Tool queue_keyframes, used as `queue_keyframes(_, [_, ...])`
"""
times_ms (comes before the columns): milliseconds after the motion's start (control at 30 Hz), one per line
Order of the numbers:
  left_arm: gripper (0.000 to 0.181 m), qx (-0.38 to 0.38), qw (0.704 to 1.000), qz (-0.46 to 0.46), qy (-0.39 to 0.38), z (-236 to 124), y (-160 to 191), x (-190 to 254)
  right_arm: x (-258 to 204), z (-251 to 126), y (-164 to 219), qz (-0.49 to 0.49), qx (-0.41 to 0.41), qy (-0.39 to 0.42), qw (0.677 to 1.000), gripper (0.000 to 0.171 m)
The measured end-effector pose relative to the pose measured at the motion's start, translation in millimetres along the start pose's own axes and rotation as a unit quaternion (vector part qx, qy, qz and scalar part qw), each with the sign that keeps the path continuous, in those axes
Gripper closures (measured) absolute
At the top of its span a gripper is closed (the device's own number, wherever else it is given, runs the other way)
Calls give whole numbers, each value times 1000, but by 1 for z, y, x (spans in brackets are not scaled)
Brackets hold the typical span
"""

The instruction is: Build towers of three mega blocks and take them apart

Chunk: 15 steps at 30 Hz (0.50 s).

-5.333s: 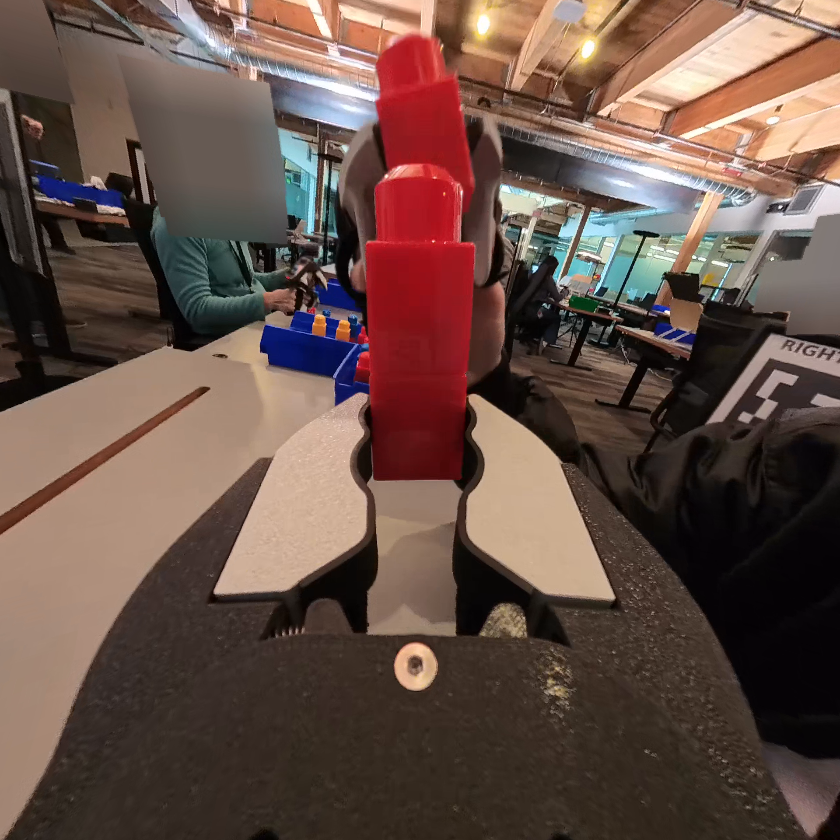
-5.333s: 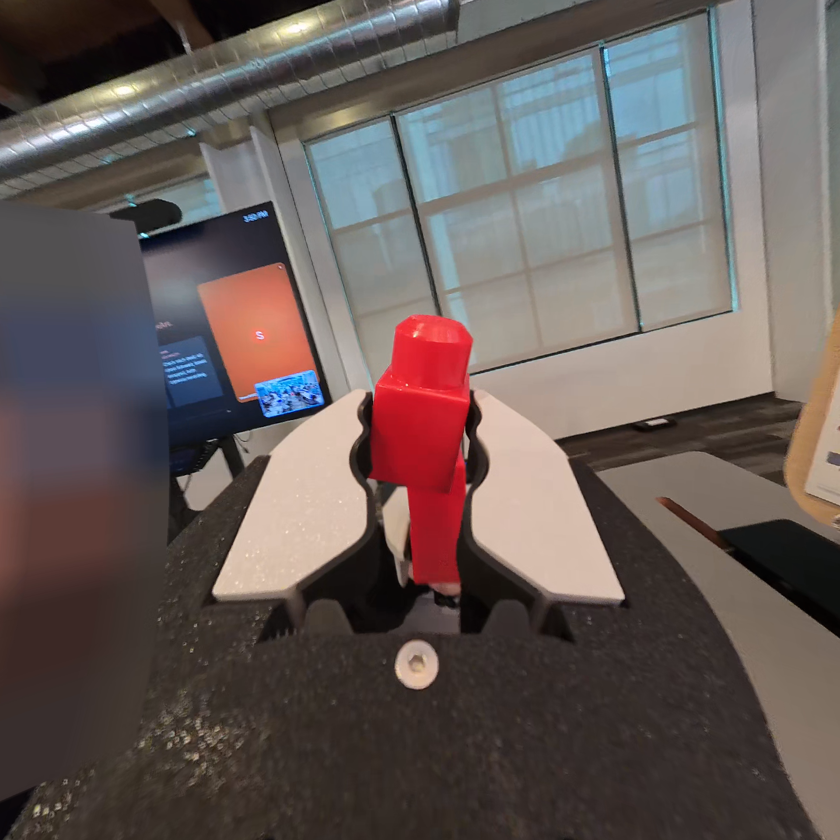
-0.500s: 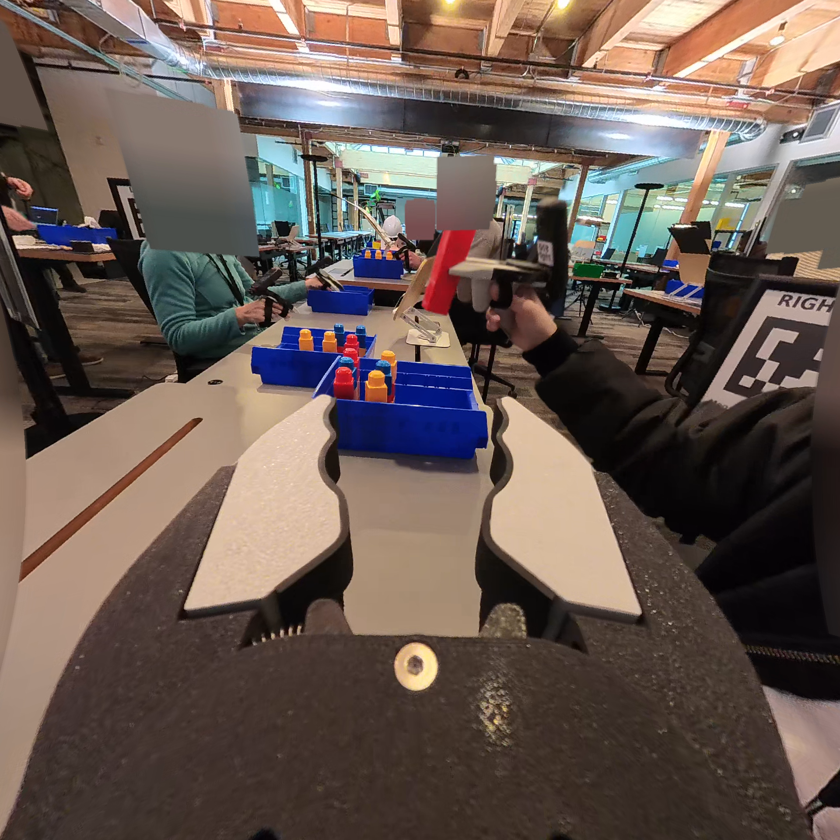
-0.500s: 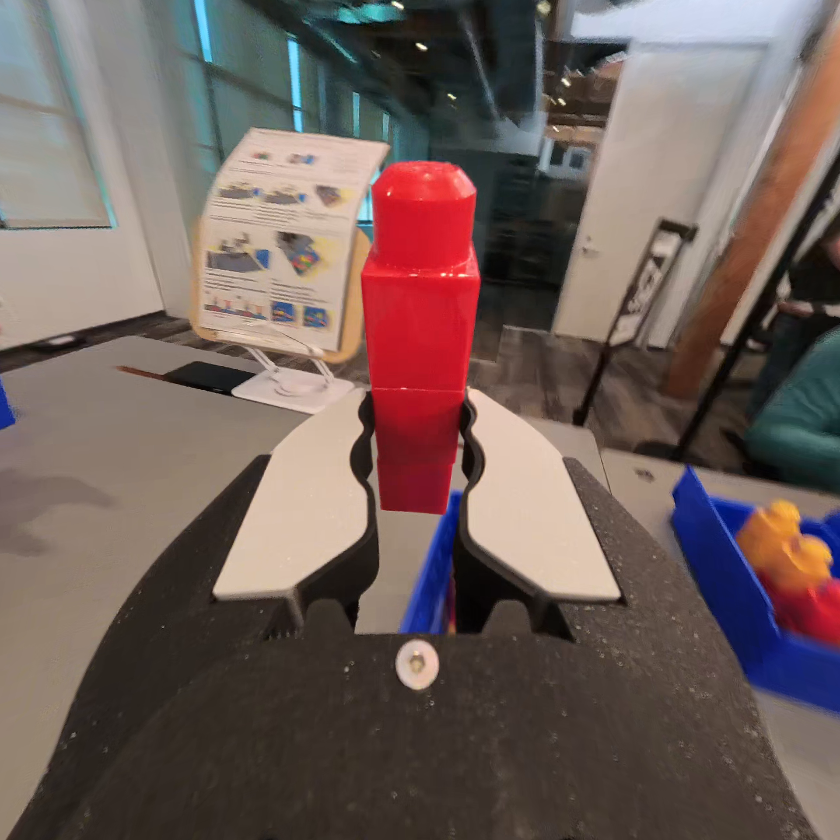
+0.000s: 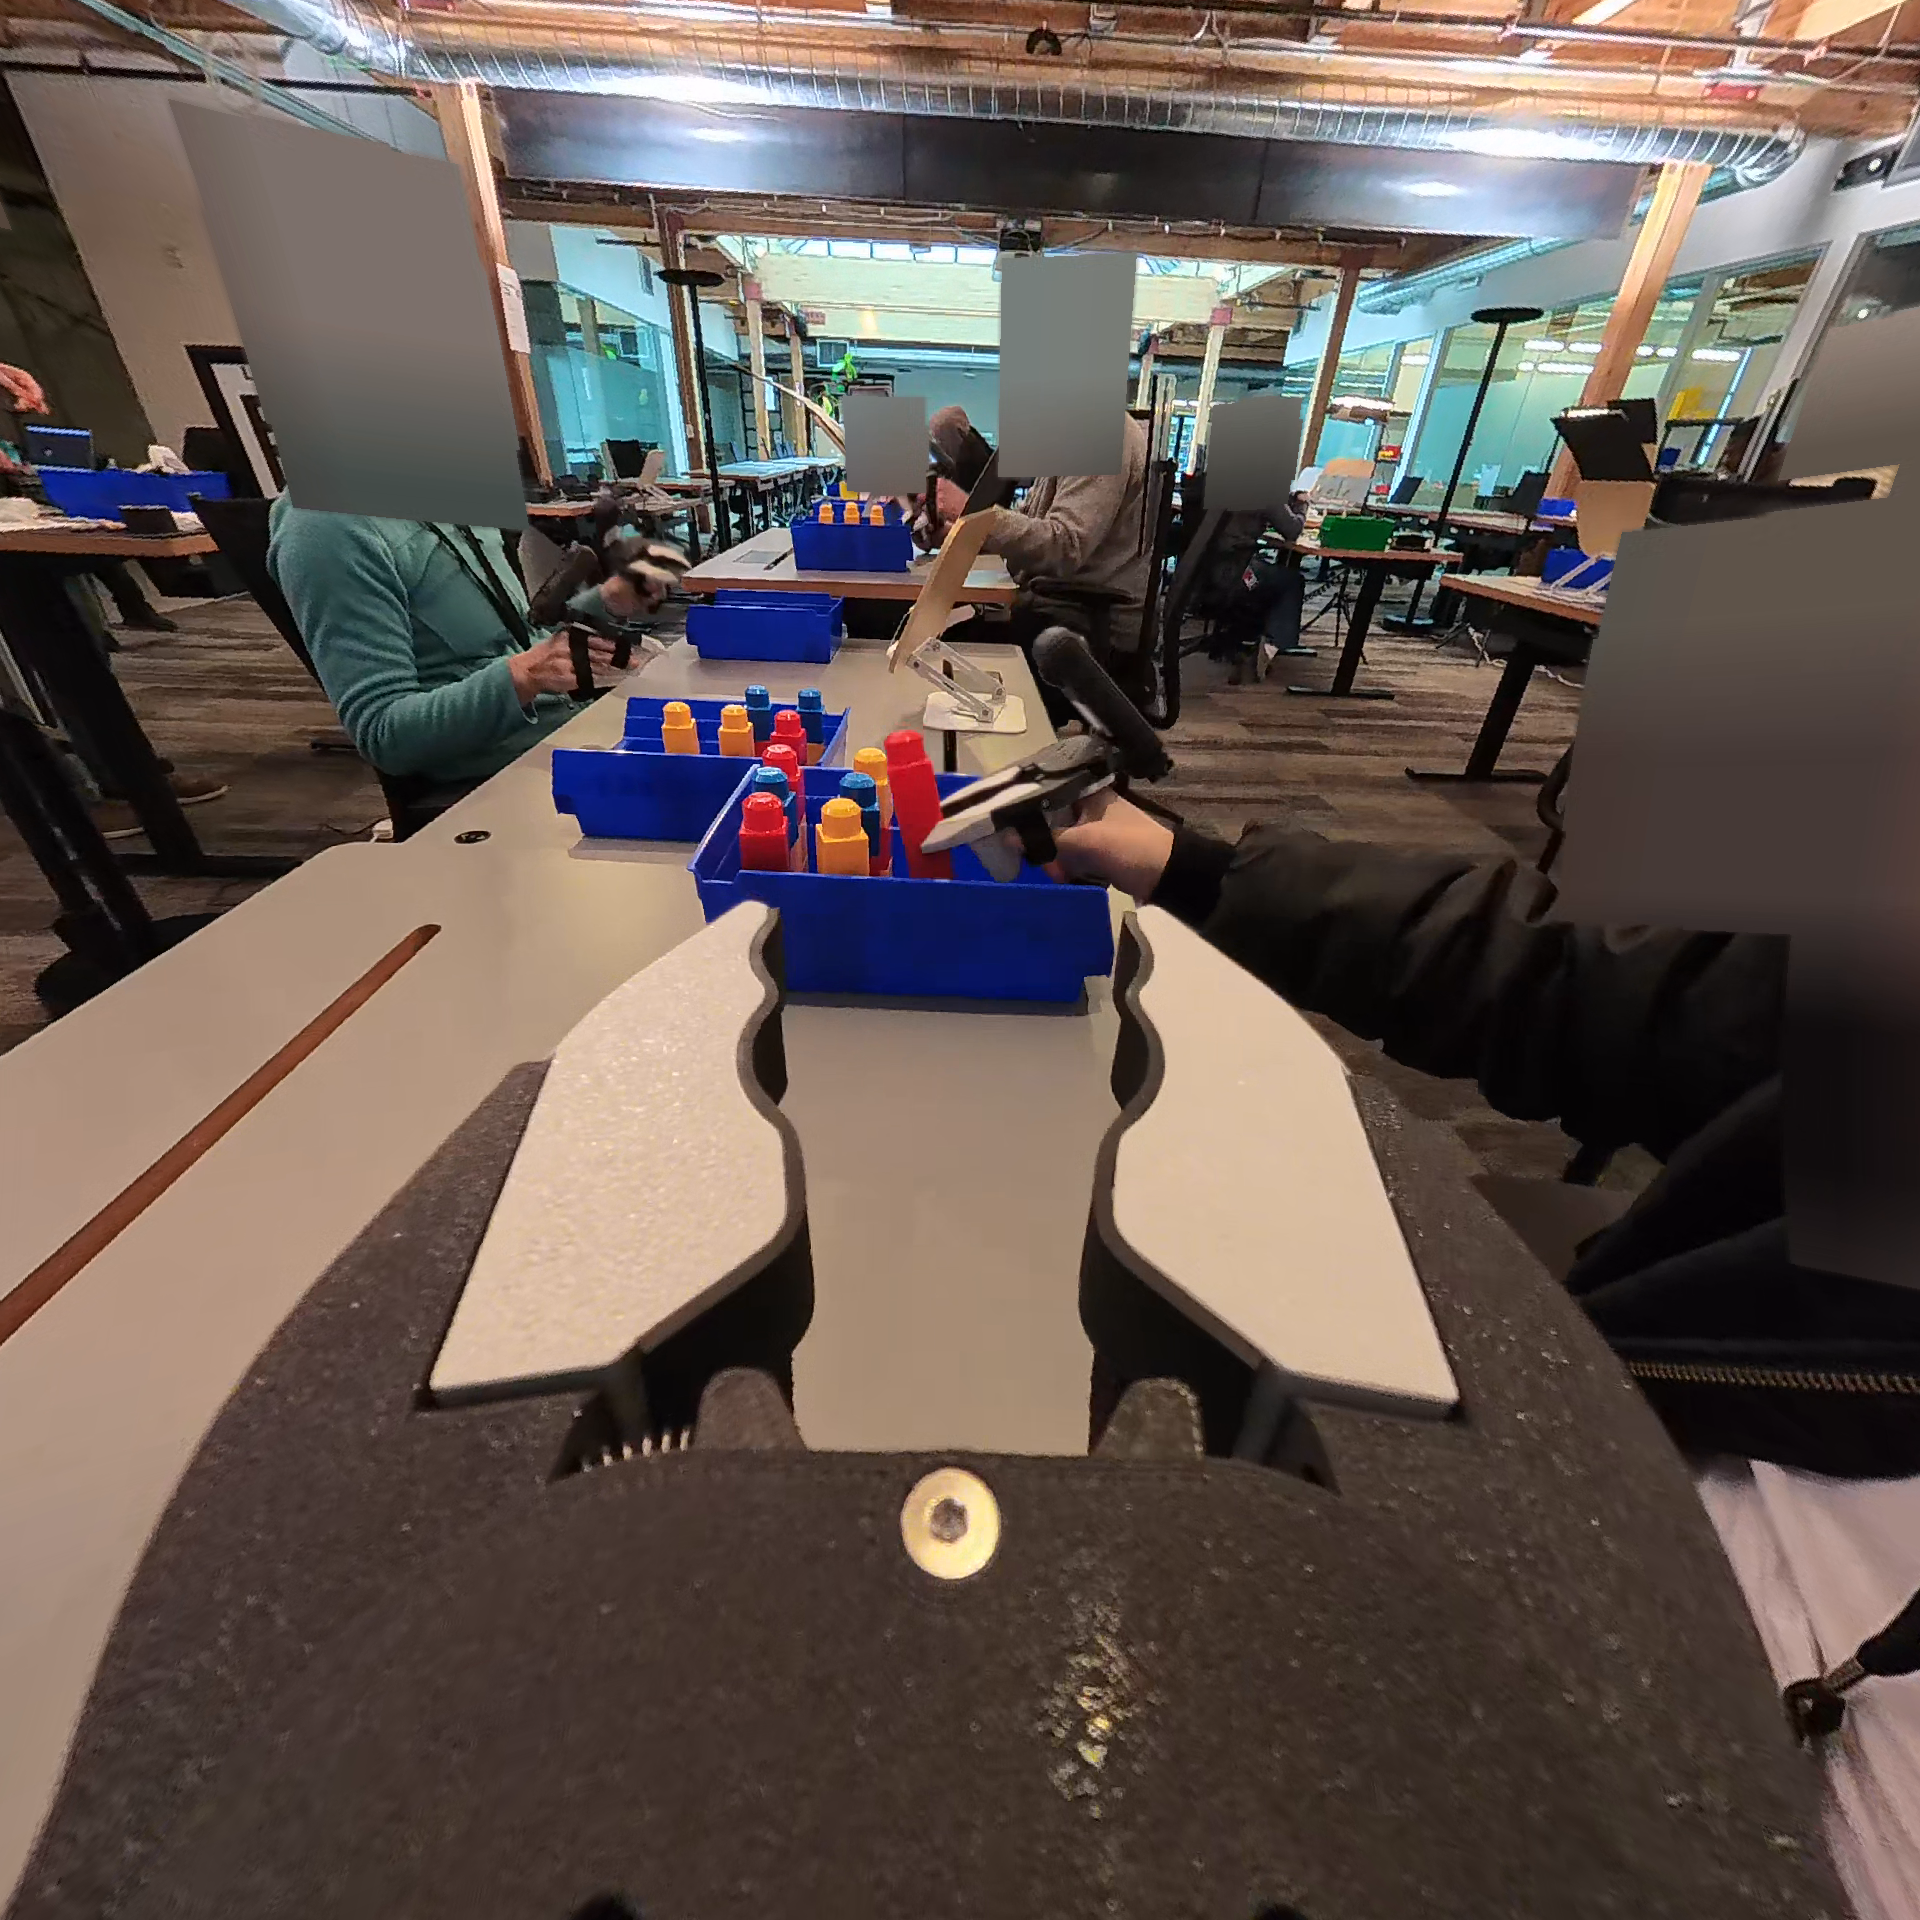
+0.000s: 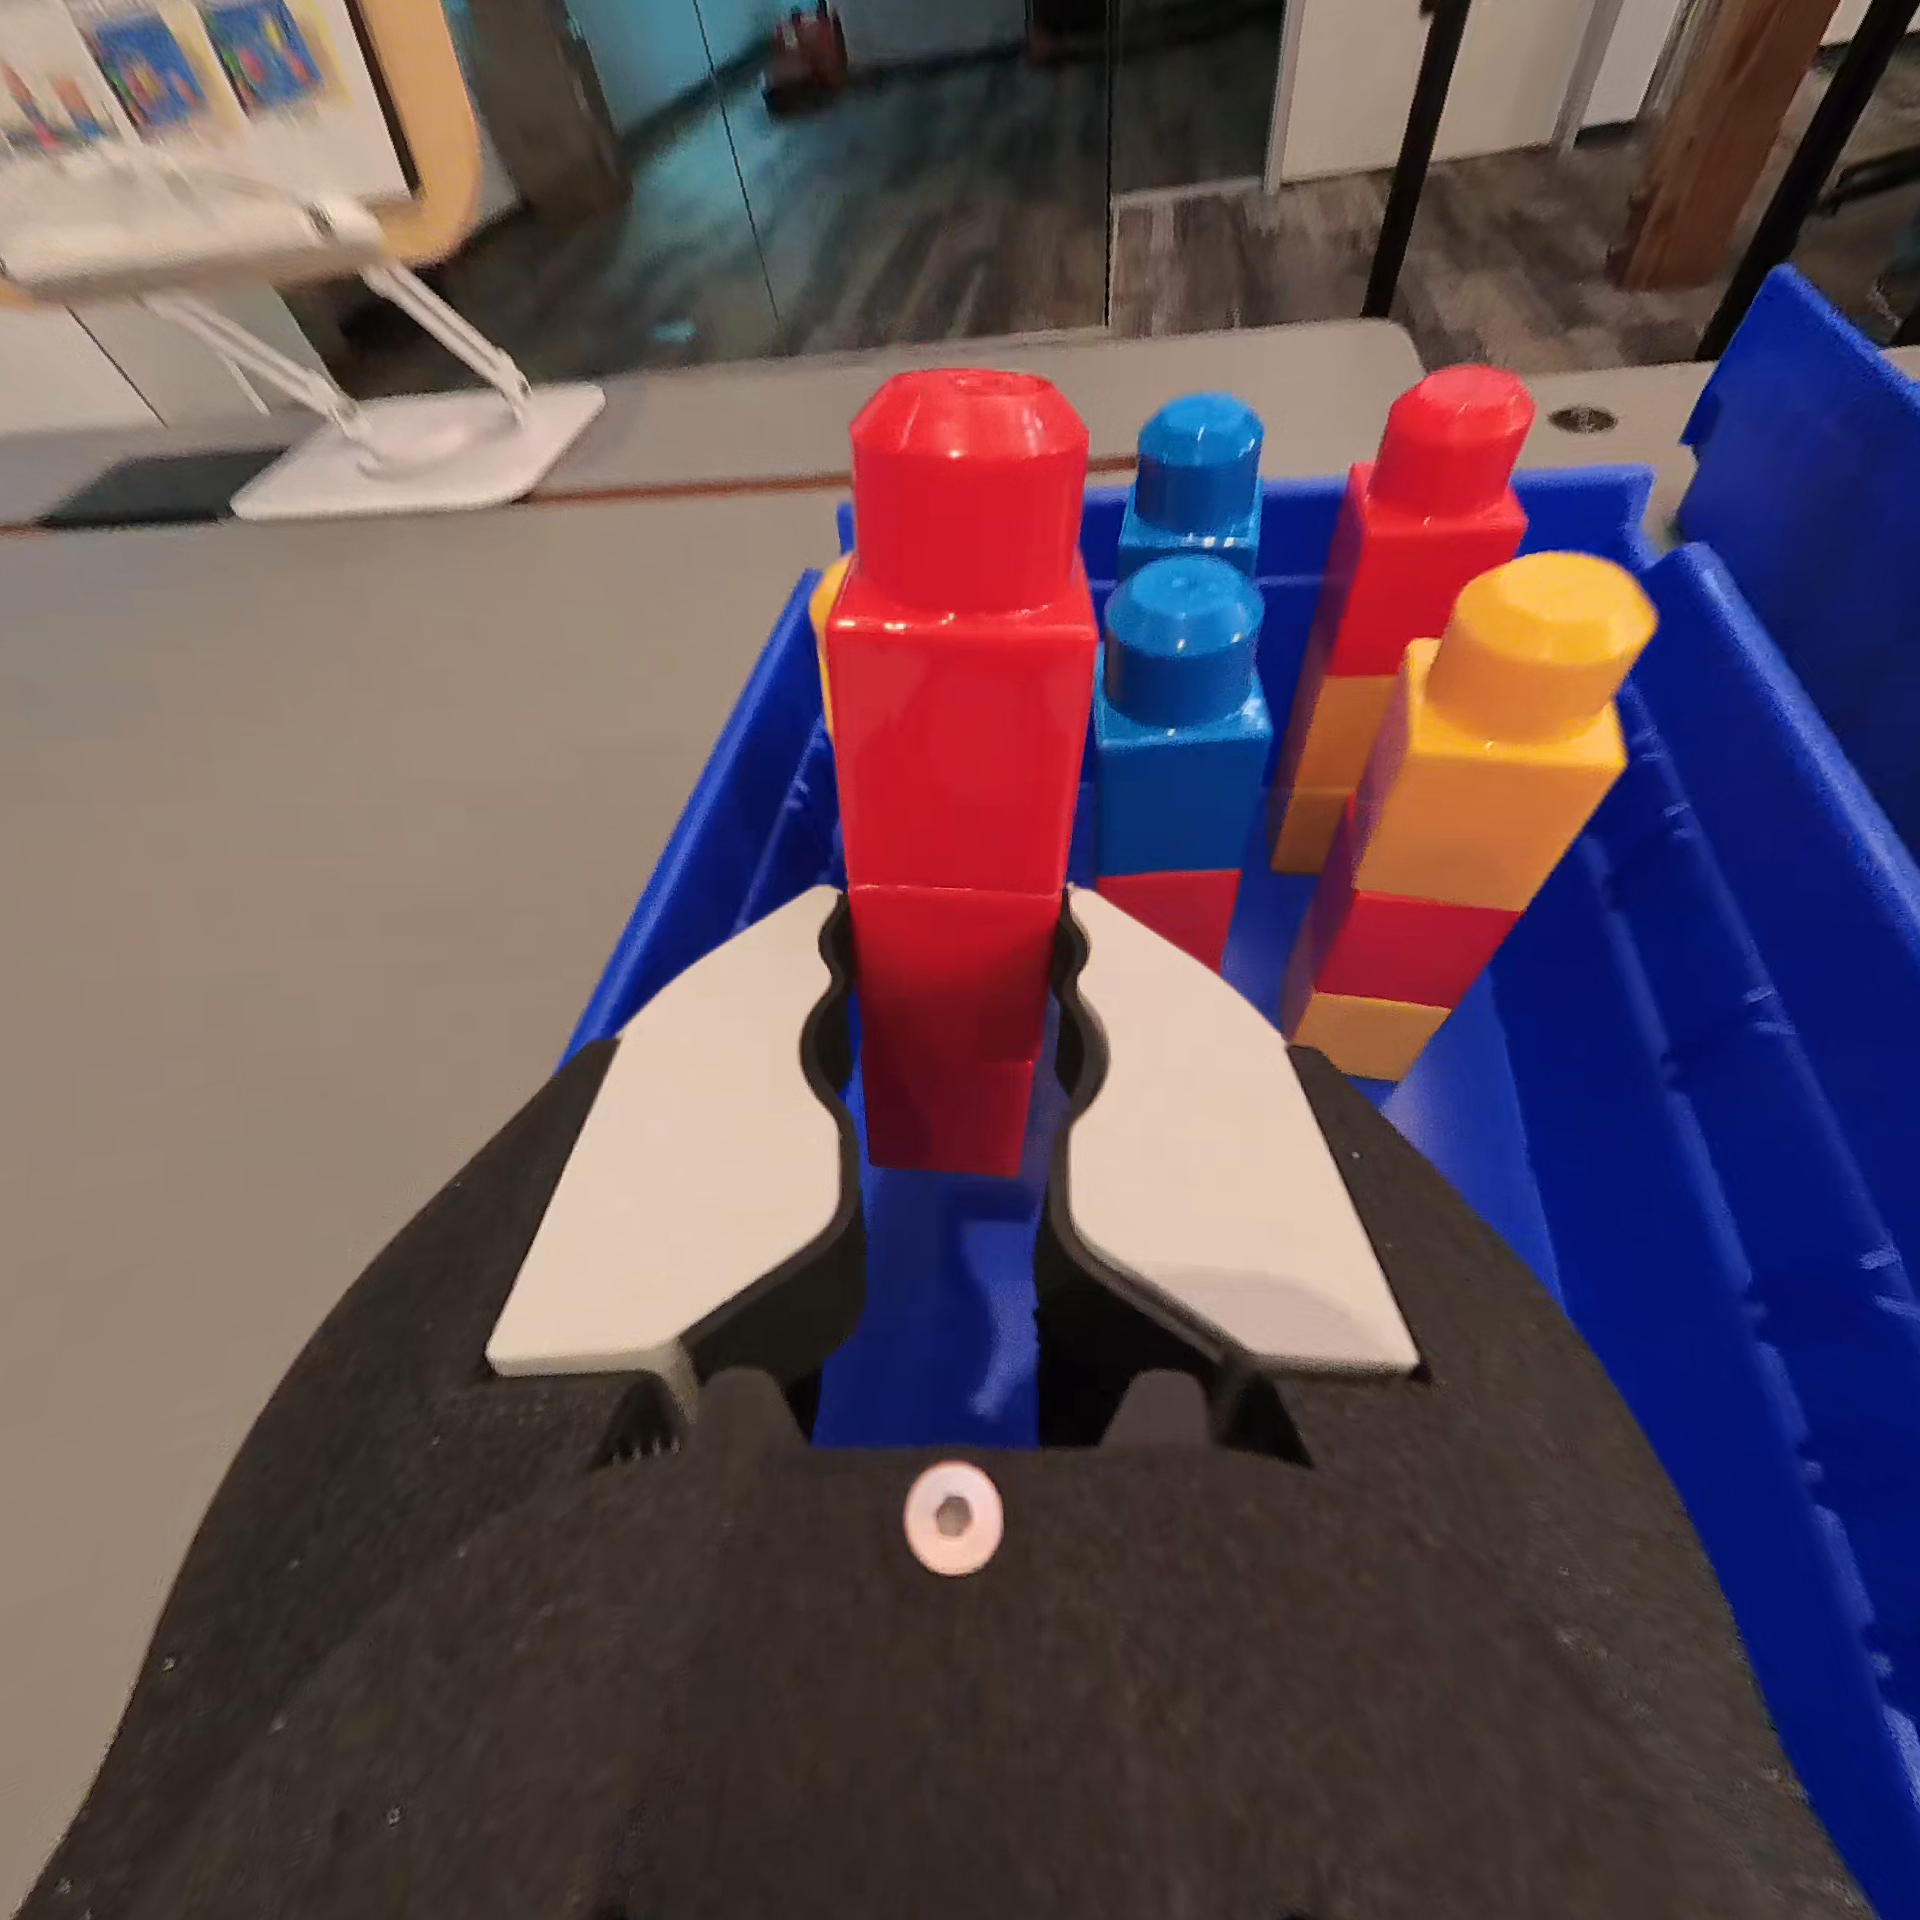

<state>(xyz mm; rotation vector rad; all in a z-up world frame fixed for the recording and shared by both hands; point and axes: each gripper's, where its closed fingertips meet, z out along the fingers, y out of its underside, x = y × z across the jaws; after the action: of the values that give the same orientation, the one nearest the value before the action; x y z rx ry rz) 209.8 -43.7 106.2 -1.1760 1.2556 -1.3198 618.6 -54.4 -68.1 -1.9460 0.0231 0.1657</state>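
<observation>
Right tongs hold red tower of three blocks, pinched at lower blocks. Half a second ago tower was high above table; now down inside blue bin, near-left corner, beside other towers. Left tongs wide, empty, over table. Tower looks finished; next likely let go.

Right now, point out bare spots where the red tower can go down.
Free: the bin floor under the red tower, by the blue bin's near wall; also the grey table between the open left gripper and the bin. Crowded: the bin's far side, where other block towers stand.
</observation>
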Motion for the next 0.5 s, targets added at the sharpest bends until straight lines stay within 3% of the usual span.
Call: queue_keyframes(500, [123,-15,1000,-3,6,6,8,1,5,19,34,-23,-150,23,988,135])
